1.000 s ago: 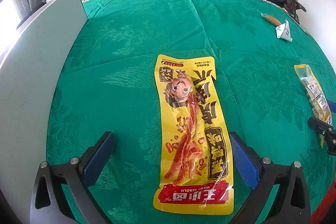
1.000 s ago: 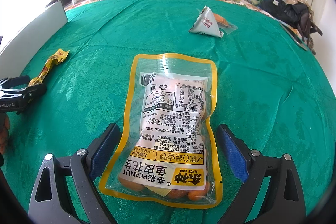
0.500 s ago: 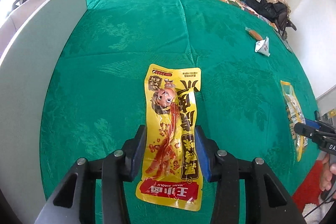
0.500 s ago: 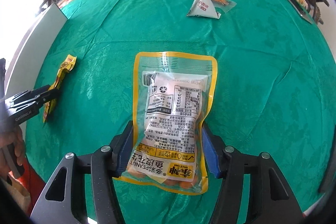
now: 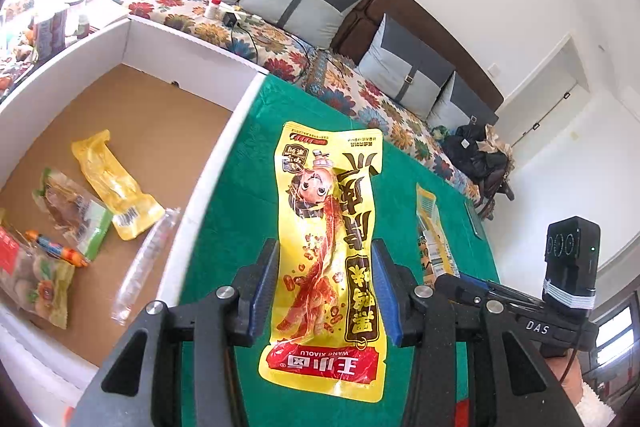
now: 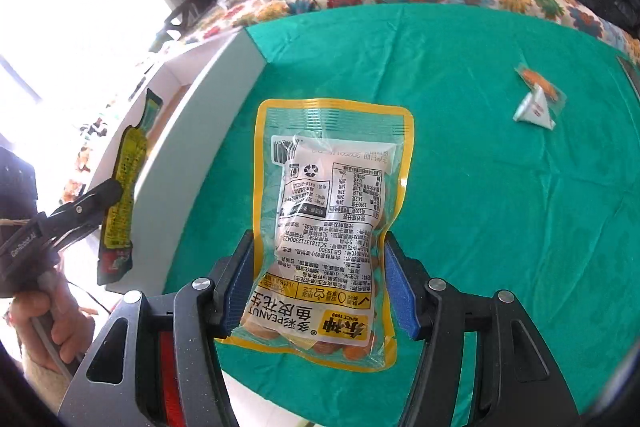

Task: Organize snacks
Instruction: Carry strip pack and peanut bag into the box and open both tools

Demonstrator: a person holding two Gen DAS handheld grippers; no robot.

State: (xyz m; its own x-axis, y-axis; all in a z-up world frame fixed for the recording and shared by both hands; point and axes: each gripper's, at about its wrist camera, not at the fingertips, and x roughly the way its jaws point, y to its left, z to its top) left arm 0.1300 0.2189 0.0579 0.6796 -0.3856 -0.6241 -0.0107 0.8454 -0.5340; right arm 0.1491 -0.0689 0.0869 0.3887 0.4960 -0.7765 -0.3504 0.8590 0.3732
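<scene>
My left gripper [image 5: 325, 283] is shut on a long yellow snack packet [image 5: 332, 227] with a cartoon figure, held in the air beside the box. In the right wrist view the same packet [image 6: 122, 187] hangs from the left gripper [image 6: 106, 193] at the far left. My right gripper [image 6: 320, 279] is shut on a yellow-edged clear peanut bag [image 6: 328, 227], lifted off the green cloth [image 6: 480, 187]. The open cardboard box [image 5: 132, 131] with white walls stands to the left and holds several snack packs [image 5: 112, 183].
A small white triangular pack [image 6: 534, 111] and an orange snack [image 6: 538, 81] lie on the cloth at the far right. A sofa with grey cushions [image 5: 304, 7] and a flowered cover runs behind. The right gripper's body [image 5: 520, 307] shows low right in the left wrist view.
Both grippers closed on their packets as they lay on the cloth, then lifted them. The left one swung toward the box, whose inside has come into view.
</scene>
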